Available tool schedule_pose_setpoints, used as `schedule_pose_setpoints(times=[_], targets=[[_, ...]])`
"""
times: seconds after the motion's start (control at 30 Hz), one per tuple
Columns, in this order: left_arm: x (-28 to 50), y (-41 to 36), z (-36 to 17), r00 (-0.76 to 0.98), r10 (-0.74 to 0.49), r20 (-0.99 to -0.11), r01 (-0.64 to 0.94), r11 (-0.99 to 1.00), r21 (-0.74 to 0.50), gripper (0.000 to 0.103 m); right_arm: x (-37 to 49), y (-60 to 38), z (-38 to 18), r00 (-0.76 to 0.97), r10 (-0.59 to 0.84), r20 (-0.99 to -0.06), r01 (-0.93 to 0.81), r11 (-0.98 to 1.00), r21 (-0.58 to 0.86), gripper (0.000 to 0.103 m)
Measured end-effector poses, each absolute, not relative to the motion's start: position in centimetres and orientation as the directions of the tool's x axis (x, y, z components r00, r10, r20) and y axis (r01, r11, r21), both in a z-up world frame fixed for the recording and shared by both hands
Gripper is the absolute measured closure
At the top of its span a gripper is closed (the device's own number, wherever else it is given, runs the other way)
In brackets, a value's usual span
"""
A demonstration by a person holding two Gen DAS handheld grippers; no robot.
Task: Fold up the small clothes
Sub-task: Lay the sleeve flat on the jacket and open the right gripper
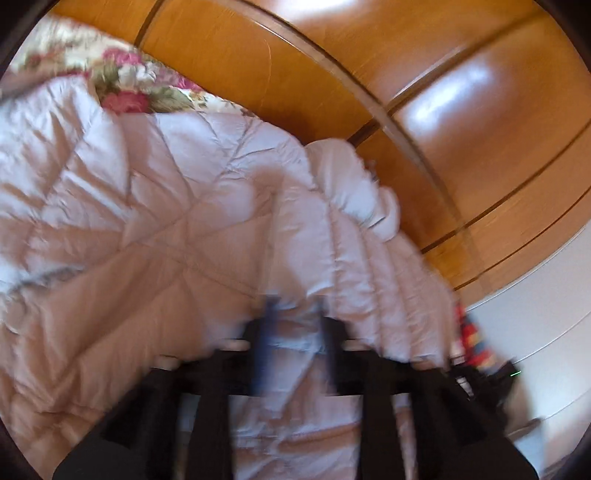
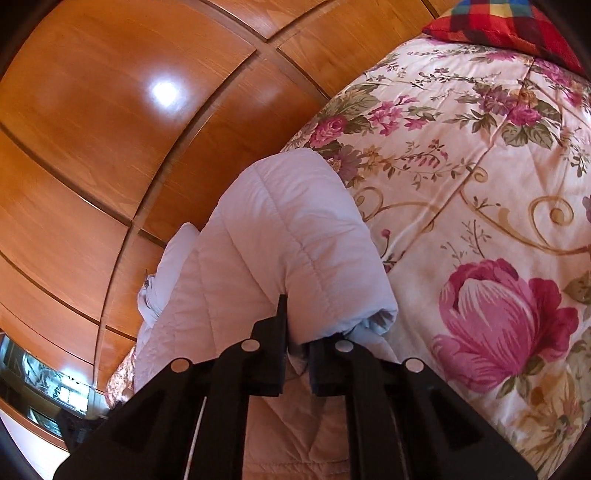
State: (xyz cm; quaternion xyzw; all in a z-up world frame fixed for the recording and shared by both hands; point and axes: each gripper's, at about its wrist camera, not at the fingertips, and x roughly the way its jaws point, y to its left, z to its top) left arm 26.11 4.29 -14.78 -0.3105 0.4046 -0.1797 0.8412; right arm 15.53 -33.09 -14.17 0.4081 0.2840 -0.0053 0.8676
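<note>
Pale quilted jacket [image 1: 177, 206] spread across the left and middle of the left wrist view, blurred, lying over a flowered bedspread [image 1: 129, 79] that peeks out at the upper left of the frame

Left hand-held gripper [image 1: 295, 332] at the lower middle of that frame, jaws standing part-way apart with a fold of the jacket between them; too blurred to tell whether the pads press on the cloth

Glossy wooden wardrobe doors [image 1: 406, 92] across the top and right of the frame, white wall at the lower right, a scrap of red checked cloth [image 1: 471, 339] at the right edge beside the jacket

In the right wrist view, the same jacket [image 2: 280, 236] in the middle of the frame, a padded sleeve or edge rolled over and hanging towards the lower middle

Right hand-held gripper [image 2: 297, 354] at the lower middle, jaws pressed close together and pinching the jacket's rolled hem, cloth bunched between the black fingers [image 2: 273, 339]

Bedspread [image 2: 461, 184] with large pink roses filling the right half of the frame, jacket lying along its left edge

Red checked cushion [image 2: 498, 22] at the upper right, resting on the bedspread

Wooden doors [image 2: 110, 110] across the upper left, a shiny reflecting strip at the lower left edge
</note>
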Motion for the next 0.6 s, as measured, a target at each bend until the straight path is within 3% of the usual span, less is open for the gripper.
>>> schedule_pose_setpoints(times=[0.03,0.1,0.13,0.17,0.2,0.23,0.27,0.33,0.47,0.6], targets=[[26.0,4.3,-14.6,0.619,-0.552,-0.559,0.053,0.739,-0.671,0.035,15.5,-33.0,-14.2,0.84,0.221,-0.495,0.239,0.669,0.704,0.095],[26.2,3.5,-13.8,0.631,-0.549,-0.548,0.086,0.752,-0.654,0.034,15.4,-32.9,-14.1,0.844,0.222,-0.488,0.231,0.671,0.704,0.094],[26.3,2.9,-13.6,0.626,-0.533,-0.569,0.093,0.776,-0.624,0.04,15.4,-32.9,-14.1,0.845,0.22,-0.487,0.23,0.672,0.704,0.094],[26.8,2.0,-13.5,0.612,-0.508,-0.606,0.098,0.809,-0.579,0.062,15.4,-32.9,-14.1,0.846,0.22,-0.485,0.229,0.671,0.705,0.093],[27.3,1.4,-13.7,0.59,-0.48,-0.649,0.092,0.839,-0.537,0.074,15.3,-32.9,-14.1,0.848,0.22,-0.483,0.228,0.671,0.706,0.093],[27.7,1.1,-13.9,0.569,-0.466,-0.678,0.083,0.852,-0.516,0.094,15.2,-32.9,-14.1,0.849,0.221,-0.479,0.225,0.67,0.707,0.093],[27.7,1.1,-13.9,0.564,-0.471,-0.678,0.085,0.85,-0.52,0.1,15.1,-32.9,-14.1,0.851,0.223,-0.476,0.222,0.669,0.71,0.093],[27.2,1.3,-12.7,0.601,-0.447,-0.663,0.112,0.868,-0.484,0.102,15.0,-32.8,-14.1,0.853,0.226,-0.47,0.213,0.672,0.709,0.091],[27.0,2.7,-13.0,0.62,-0.396,-0.677,0.062,0.885,-0.461,0.102,15.1,-31.4,-13.6,0.846,0.212,-0.489,0.192,0.735,0.65,0.076],[27.8,3.2,-15.7,0.585,-0.374,-0.719,0.031,0.897,-0.442,0.102,15.8,-30.3,-13.4,0.826,0.158,-0.542,0.224,0.789,0.572,0.075]])
